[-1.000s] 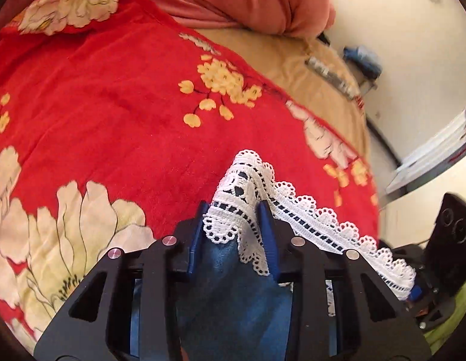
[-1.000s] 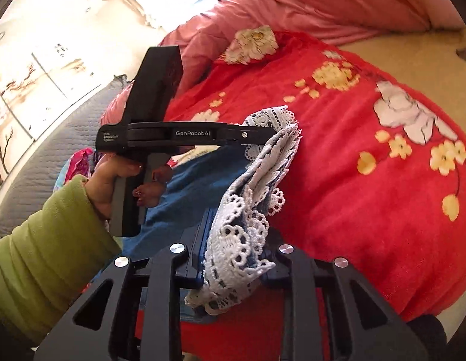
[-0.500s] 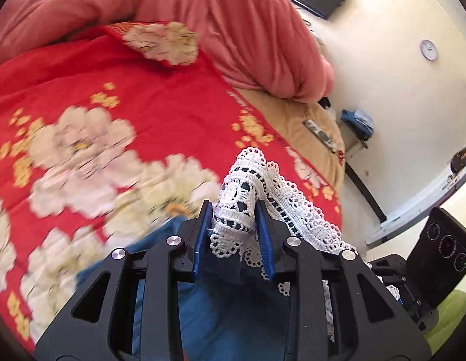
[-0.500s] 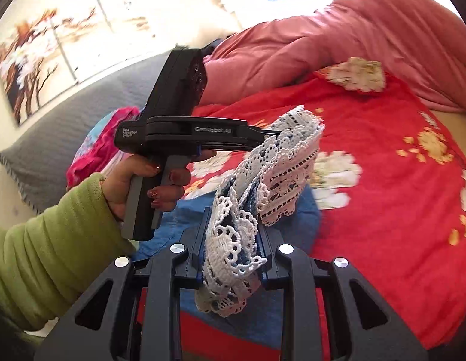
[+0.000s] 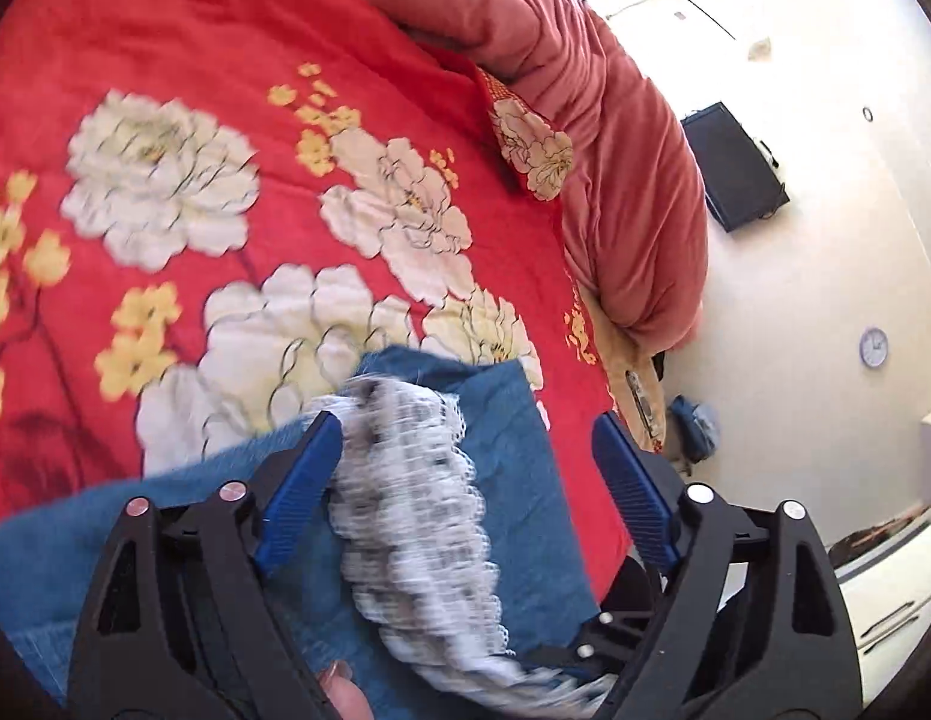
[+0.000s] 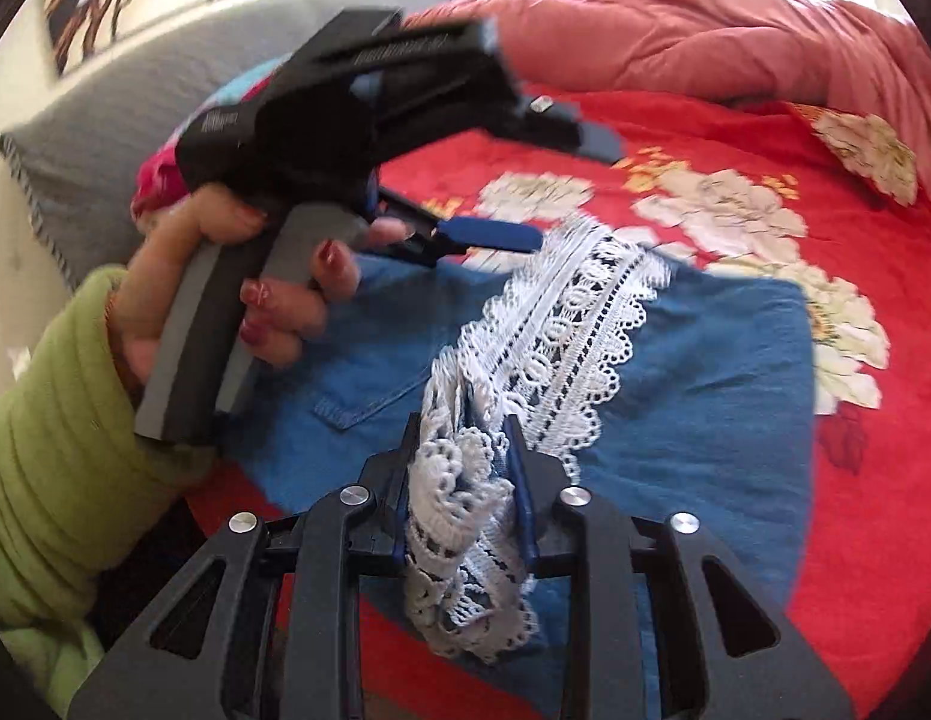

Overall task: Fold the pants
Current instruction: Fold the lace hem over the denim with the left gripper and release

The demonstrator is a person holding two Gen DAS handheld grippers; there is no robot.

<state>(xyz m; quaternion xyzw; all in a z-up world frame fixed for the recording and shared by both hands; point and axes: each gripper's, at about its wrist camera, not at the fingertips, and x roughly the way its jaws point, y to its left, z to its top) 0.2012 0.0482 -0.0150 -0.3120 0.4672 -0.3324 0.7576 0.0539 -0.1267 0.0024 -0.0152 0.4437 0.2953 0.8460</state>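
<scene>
Blue denim pants (image 6: 693,396) with a white lace hem (image 6: 561,330) lie folded on a red flowered bedspread (image 6: 765,138). My right gripper (image 6: 462,429) is shut on the bunched lace hem, low over the denim. My left gripper (image 5: 465,438) is open, its blue pads wide apart, with the loose lace (image 5: 417,504) lying blurred between them on the denim (image 5: 525,516). In the right wrist view the left gripper (image 6: 555,192) hovers above the lace, held by a hand in a green sleeve.
A pink quilt (image 6: 705,36) is piled along the far side of the bed. A grey pillow (image 6: 123,102) lies at the left. Beyond the bed's end are a white wall with a dark screen (image 5: 735,165) and a clock (image 5: 873,347).
My left gripper has opened and let go of the lace hem, which dropped onto the denim. Both grippers moved forward over the bed, laying the hem end onto the pants. The right stays shut.
</scene>
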